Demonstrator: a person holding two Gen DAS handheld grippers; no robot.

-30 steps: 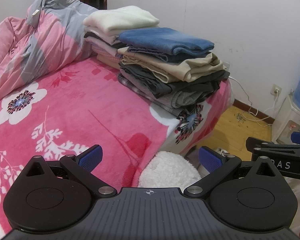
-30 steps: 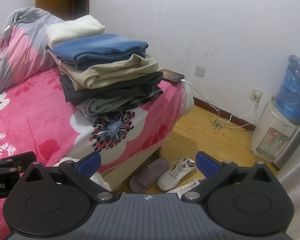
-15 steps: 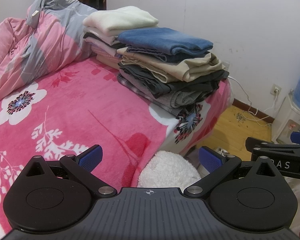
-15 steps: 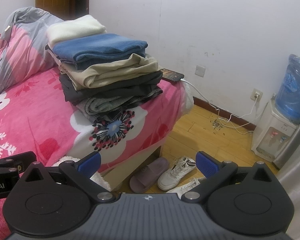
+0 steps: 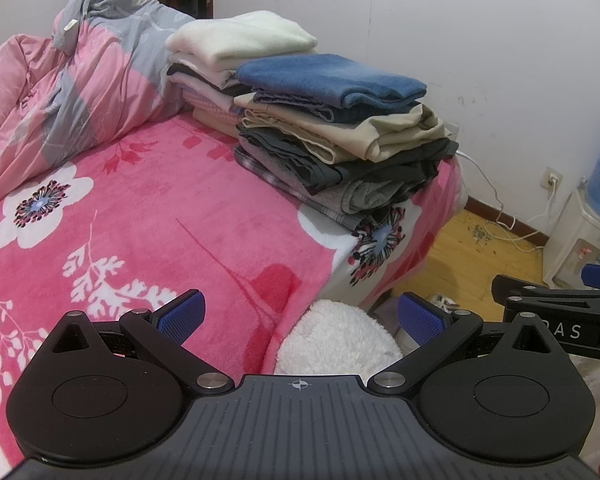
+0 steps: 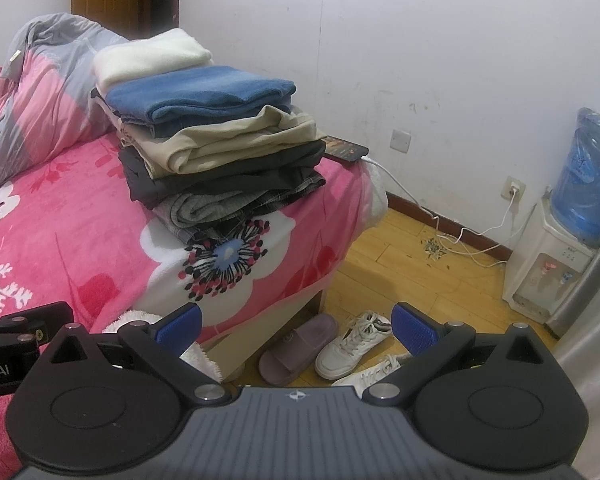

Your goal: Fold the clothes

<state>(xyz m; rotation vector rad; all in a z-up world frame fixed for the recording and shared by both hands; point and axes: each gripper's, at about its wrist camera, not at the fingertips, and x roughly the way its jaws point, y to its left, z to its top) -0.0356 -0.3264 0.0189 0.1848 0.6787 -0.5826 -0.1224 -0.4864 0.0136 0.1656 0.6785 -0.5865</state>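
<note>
Both grippers are hanging idle over the near edge of the bed (image 5: 148, 216): the left gripper (image 5: 299, 316) is showing its blue fingers (image 5: 182, 314) spread wide with nothing between them, and the right gripper (image 6: 296, 326) is likewise standing wide apart and empty. The folded clothes are sitting at about one o'clock from the left gripper, in two stacks at the bed's far corner: a nearer stack (image 5: 340, 152) topped by a blue garment (image 5: 332, 80), and behind it a second stack topped by a cream fleece piece (image 5: 240, 38). A white fluffy item (image 5: 336, 340) is lying off the bed edge at twelve o'clock, right below the left gripper; whether it is a garment awaiting folding cannot be told. If so, it is likely soft, light and limp, sagging when lifted, so taking it by a hem or two corners seems best. A phone (image 6: 346, 148) is charging just beside the nearer stack.
</note>
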